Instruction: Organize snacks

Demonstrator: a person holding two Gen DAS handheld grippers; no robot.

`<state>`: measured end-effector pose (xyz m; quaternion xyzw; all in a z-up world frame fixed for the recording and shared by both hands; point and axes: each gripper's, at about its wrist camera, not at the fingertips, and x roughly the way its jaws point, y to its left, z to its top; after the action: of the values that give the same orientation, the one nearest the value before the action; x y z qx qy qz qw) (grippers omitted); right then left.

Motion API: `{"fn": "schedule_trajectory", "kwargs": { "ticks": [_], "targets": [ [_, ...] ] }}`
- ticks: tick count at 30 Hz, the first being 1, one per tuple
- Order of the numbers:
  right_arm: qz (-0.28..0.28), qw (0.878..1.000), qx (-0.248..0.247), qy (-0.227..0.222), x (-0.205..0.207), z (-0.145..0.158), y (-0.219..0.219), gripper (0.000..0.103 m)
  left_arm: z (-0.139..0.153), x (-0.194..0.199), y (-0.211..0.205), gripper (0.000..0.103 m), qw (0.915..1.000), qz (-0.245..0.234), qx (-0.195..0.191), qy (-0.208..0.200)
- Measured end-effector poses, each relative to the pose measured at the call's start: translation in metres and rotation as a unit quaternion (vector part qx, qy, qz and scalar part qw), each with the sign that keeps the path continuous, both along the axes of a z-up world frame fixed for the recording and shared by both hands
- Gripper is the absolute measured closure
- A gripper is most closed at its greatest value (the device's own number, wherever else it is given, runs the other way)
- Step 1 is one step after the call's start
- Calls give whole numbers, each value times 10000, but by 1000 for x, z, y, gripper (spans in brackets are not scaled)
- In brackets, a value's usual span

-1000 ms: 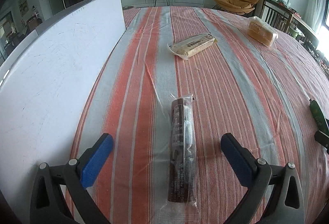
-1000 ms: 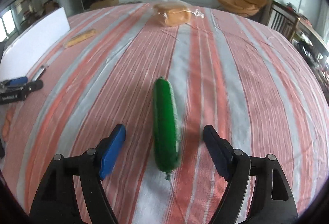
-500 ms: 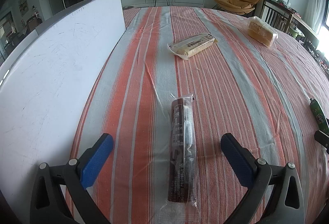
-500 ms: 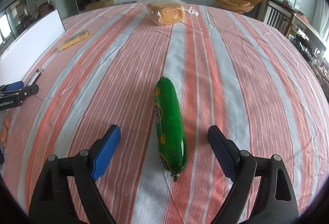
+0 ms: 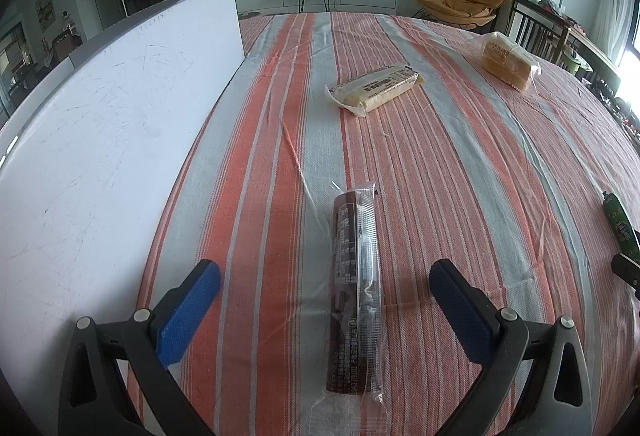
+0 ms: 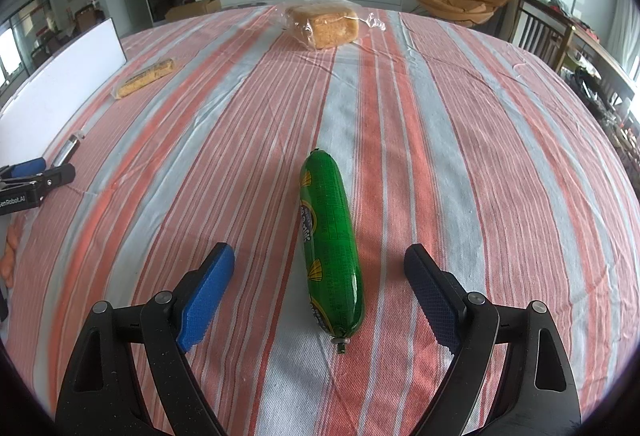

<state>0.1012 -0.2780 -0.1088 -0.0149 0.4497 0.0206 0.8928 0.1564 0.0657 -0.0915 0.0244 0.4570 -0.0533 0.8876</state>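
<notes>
A dark brown snack bar in clear wrap [image 5: 356, 292] lies on the striped tablecloth between the fingers of my open left gripper [image 5: 324, 292]. A green wrapped sausage [image 6: 330, 248] lies lengthwise between the fingers of my open right gripper [image 6: 320, 276]; it also shows at the right edge of the left wrist view [image 5: 619, 226]. Neither gripper touches its snack. A tan cracker pack [image 5: 376, 88] and a bagged bread loaf [image 5: 506, 62] lie farther back; they also show in the right wrist view as the cracker pack [image 6: 146, 76] and the loaf [image 6: 324, 22].
A large white board [image 5: 100, 140] stands along the left side of the table. The left gripper shows at the left edge of the right wrist view [image 6: 28, 180]. Chairs [image 6: 540, 32] stand beyond the table's right edge.
My right gripper has pulled back a little and steadied, so the green sausage sits slightly farther forward between the fingers. The left gripper and brown bar have not moved.
</notes>
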Motion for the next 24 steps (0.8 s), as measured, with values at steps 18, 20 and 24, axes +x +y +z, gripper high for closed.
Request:
{"fn": "schedule_trajectory", "kwargs": {
  "ticks": [18, 20, 24],
  "targets": [
    [0, 10000, 1, 1, 0, 0, 0, 14, 0, -1, 1, 0, 10000, -48, -34, 9],
    [0, 10000, 2, 1, 1, -1, 0, 14, 2, 1, 1, 0, 9992, -310, -90, 232],
    [-10, 10000, 6, 5, 0, 0, 0, 14, 9, 3, 6, 4, 9967, -323, -326, 662]
  ]
}}
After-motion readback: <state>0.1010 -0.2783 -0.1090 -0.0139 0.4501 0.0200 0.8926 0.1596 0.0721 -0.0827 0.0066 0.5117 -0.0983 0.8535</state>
